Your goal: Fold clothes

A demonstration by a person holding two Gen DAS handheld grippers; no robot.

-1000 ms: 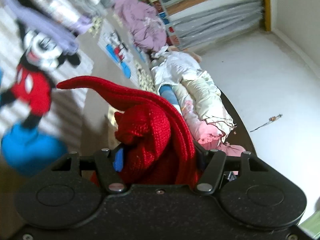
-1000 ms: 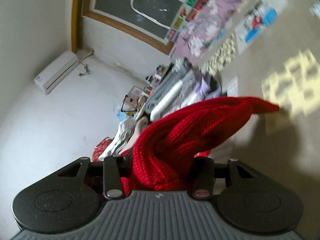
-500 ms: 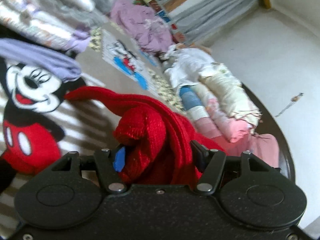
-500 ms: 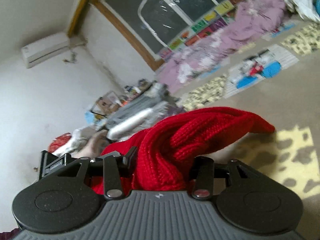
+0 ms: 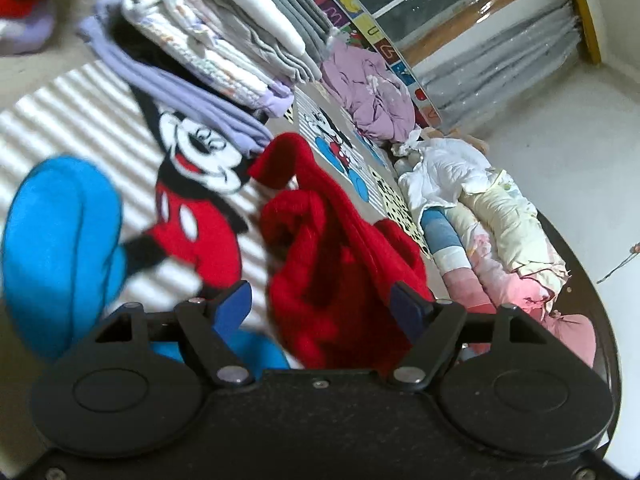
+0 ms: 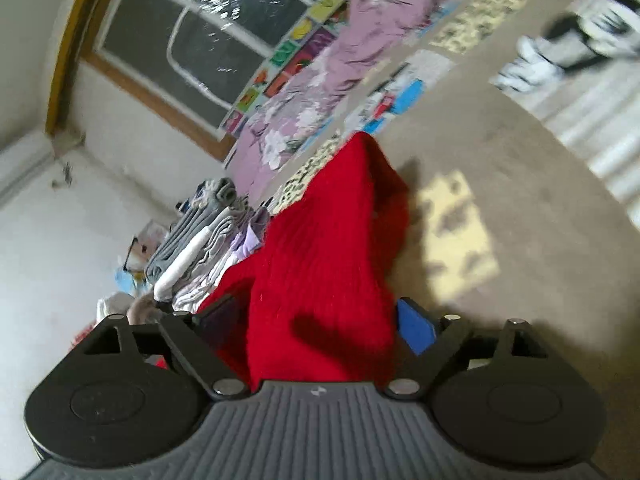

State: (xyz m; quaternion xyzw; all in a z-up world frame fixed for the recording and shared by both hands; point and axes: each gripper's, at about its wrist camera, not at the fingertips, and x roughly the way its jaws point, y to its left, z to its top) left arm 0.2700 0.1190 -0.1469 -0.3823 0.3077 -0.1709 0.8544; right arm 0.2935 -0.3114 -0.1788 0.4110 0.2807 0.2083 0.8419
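A red knit garment (image 5: 328, 248) lies bunched between the fingers of my left gripper (image 5: 320, 304), drooping onto a cartoon-mouse blanket (image 5: 192, 184). The left jaws are opening: the blue left pad (image 5: 232, 304) stands clear of the knit, and the right pad only borders it. In the right wrist view the same red knit (image 6: 332, 248) rises in a peak between the fingers of my right gripper (image 6: 320, 320). Those jaws are opening too, and the blue pad (image 6: 416, 326) sits at the cloth's edge without squeezing it.
A stack of folded clothes (image 5: 224, 40) stands just beyond the red knit, also visible as a folded stack (image 6: 200, 252). A purple bundle (image 5: 372, 92) lies near the window (image 6: 192, 40). Loose pale and pink clothes (image 5: 492, 216) line the right edge. Beige bedspread (image 6: 500, 160) stretches right.
Both pairs of jaws have spread apart from the tight pinch on the red knit. Both hands have dropped and tipped toward the bed, and the knit now sags onto the blanket.
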